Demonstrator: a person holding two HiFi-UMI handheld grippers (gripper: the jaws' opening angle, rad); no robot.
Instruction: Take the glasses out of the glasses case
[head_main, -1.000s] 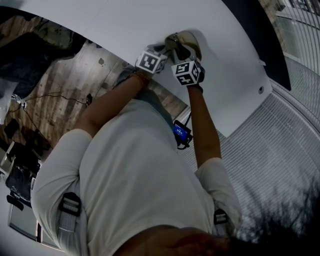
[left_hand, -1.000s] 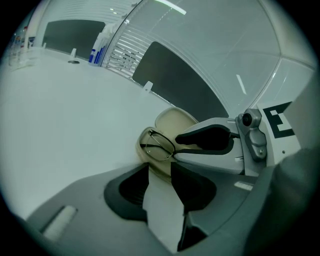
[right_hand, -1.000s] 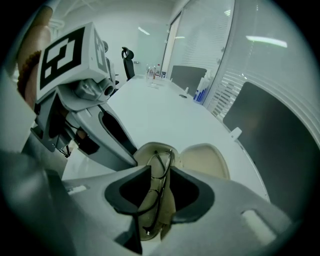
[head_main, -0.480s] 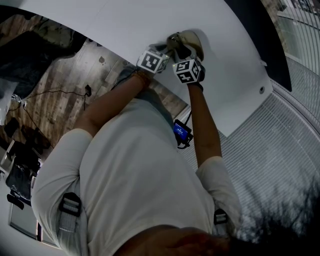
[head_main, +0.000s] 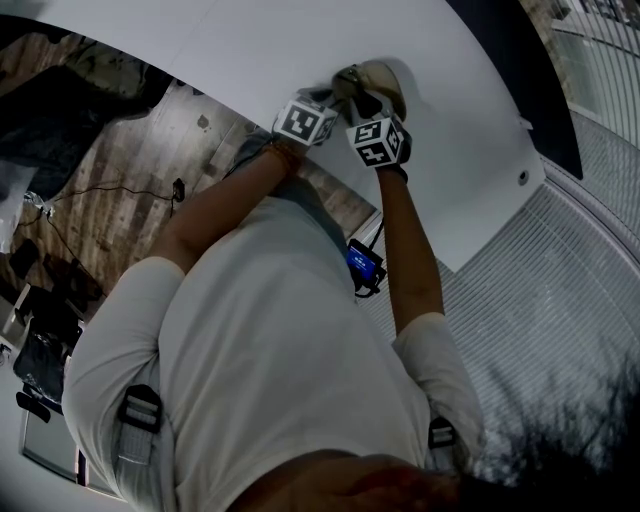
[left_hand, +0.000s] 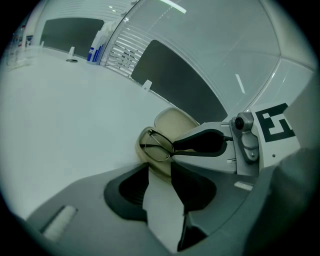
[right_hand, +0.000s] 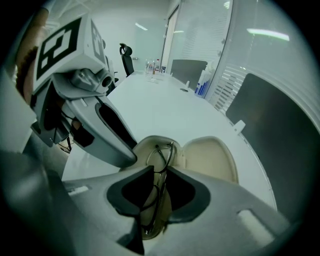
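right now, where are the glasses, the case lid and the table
glasses (left_hand: 156, 151): left gripper view, on a lens
case lid (right_hand: 210, 159): right gripper view, on its inner lining
table (left_hand: 75, 110): left gripper view, on its bare top

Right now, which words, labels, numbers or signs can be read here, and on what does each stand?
No word or number can be read anywhere.
Left marker cube and right marker cube: black-and-white square patterns only, no letters.
Spray bottle: label too blurred to read.
Distant bottles: too small to read.
Blue device at the person's waist: screen unreadable.
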